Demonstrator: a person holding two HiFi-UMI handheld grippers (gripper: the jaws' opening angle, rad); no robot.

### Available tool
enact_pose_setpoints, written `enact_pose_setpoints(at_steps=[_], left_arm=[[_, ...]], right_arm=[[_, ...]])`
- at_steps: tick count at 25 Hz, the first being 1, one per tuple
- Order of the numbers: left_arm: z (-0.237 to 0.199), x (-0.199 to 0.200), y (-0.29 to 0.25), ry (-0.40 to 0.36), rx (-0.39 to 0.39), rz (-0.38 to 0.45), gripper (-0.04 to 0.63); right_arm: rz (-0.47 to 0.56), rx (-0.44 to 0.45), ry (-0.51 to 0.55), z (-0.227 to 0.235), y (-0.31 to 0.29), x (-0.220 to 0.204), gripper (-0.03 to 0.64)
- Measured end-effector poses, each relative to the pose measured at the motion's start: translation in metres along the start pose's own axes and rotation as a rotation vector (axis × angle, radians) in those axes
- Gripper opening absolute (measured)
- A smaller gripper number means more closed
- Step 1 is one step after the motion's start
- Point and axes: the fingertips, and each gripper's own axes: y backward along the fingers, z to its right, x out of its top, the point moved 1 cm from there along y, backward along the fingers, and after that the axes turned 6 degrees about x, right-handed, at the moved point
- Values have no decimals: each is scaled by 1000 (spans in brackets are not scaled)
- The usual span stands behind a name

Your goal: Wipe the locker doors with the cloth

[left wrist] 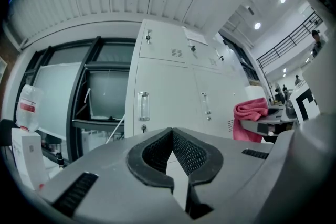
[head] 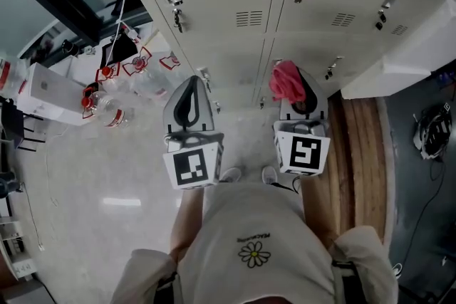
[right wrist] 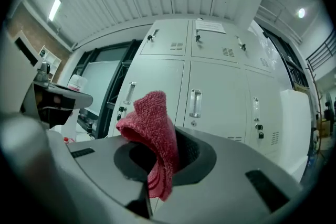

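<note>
Plainly, the pink terry cloth (right wrist: 149,113) is pinched tight in the right tongs (right wrist: 160,149), bunched above their tips with a fold hanging down between them. The left tongs (left wrist: 171,136), just beside the right ones, are closed tip to tip and hold nothing. Pale grey metal locker doors (right wrist: 210,92) stand ahead of both; whether the cloth touches them cannot be told. Above the right tongs, a white paper sheet (right wrist: 210,26) on an upper door bears print too small to read. Behind the tongs, the small writing over the daisy print (head: 254,253) on the person's shirt is illegible. Left of the left tongs, clear plastic bottles (head: 107,110) carry red-and-white labels, also unreadable.
</note>
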Motion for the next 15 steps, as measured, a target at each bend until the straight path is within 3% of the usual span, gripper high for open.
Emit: enact_pose_setpoints(at_steps=[5, 15], left_arm=[[10, -4, 3, 6, -33, -3, 17], [12, 0, 0, -4, -55, 9, 17]], right_arm=[[-49, 19, -35, -14, 11, -17, 31], [-30, 22, -28, -16, 12, -8, 31]])
